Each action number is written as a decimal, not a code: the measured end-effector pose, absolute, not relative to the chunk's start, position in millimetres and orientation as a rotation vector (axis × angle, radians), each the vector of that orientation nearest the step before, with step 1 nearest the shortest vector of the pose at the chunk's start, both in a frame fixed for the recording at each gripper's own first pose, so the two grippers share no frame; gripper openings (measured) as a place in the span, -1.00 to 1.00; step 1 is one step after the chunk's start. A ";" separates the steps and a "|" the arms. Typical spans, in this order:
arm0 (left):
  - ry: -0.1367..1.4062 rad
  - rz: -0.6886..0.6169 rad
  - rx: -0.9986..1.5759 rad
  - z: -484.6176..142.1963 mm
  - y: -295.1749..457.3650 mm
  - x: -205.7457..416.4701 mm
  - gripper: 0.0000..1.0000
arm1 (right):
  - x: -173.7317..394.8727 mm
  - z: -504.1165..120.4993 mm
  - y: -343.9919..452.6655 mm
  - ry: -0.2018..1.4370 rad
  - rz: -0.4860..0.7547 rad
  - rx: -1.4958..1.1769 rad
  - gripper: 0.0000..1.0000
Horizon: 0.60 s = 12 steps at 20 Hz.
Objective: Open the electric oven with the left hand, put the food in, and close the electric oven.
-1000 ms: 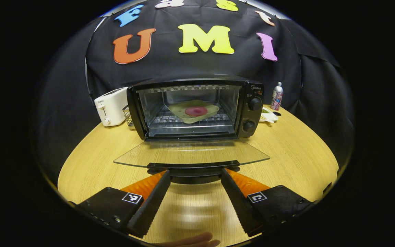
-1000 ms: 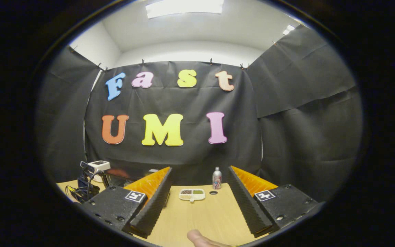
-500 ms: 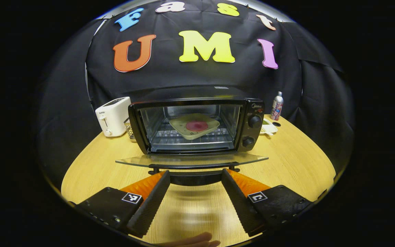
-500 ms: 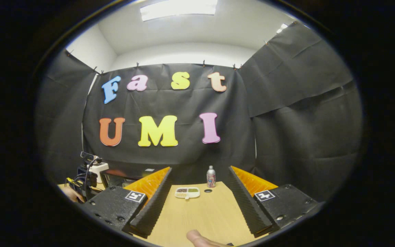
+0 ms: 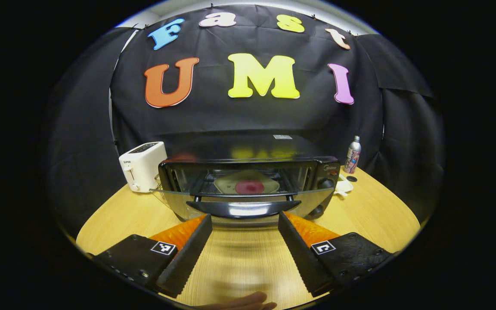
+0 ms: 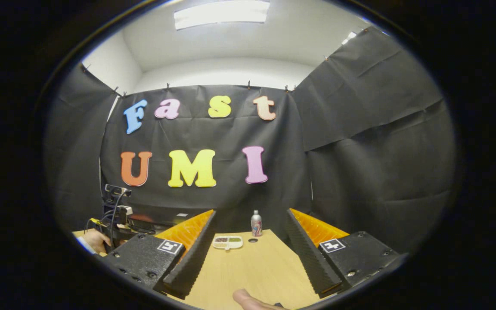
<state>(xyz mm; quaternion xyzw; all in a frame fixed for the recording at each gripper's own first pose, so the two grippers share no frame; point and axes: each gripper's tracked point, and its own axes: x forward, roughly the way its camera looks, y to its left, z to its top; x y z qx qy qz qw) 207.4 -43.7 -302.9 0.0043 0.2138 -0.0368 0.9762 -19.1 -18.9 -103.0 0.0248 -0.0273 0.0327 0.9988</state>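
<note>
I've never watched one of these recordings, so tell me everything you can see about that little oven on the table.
The electric oven is a small black countertop box on the wooden table, between a white toaster and a metal bottle. Its glass door, hinged at the bottom, is part-way raised, with a dark handle just beyond the open left gripper. Inside, a pale plate with red food sits on a wire rack. Knobs line its right side.

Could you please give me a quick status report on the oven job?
Left gripper open under the door handle. Oven door part raised; food plate inside. Right gripper open, holding nothing. Door's path clear.
</note>
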 end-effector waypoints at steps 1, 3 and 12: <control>0.428 -0.067 0.016 -303.9 -42.2 211.8 0.96 | -20.4 -103.5 -17.6 -0.051 0.071 0.049 0.92; 0.431 -0.061 0.014 -305.3 -39.6 209.3 0.96 | -21.8 -105.7 -16.2 -0.045 0.075 0.043 0.92; 0.316 -0.072 -0.017 -241.7 -35.0 155.4 0.95 | -30.8 -104.1 -14.6 -0.032 0.072 0.048 0.92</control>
